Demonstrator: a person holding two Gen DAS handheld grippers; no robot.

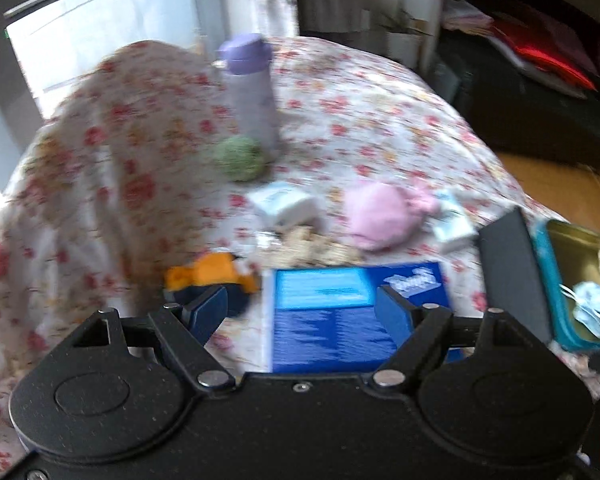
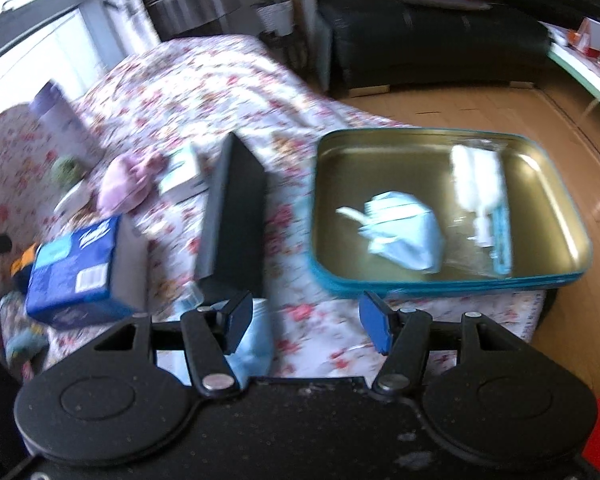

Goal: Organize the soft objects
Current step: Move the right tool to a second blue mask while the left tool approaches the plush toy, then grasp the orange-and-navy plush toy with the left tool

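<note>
My left gripper [image 1: 300, 312] and right gripper [image 2: 304, 320] both hung parted, holding nothing; face mask [image 2: 400, 236] lay in teal tin [image 2: 440, 286], pink plush [image 1: 376, 216] and green ball [image 1: 238, 158] left on bedspread [image 1: 360, 112]

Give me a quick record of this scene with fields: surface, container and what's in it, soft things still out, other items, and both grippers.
surface: floral cloth
container: teal-rimmed tin, open
in tin: light blue face mask; a clear packet, contents unclear
soft things out: pink plush, green ball, orange item
other items: blue box, purple bottle, black box
left gripper: open, empty
right gripper: open, empty
</note>
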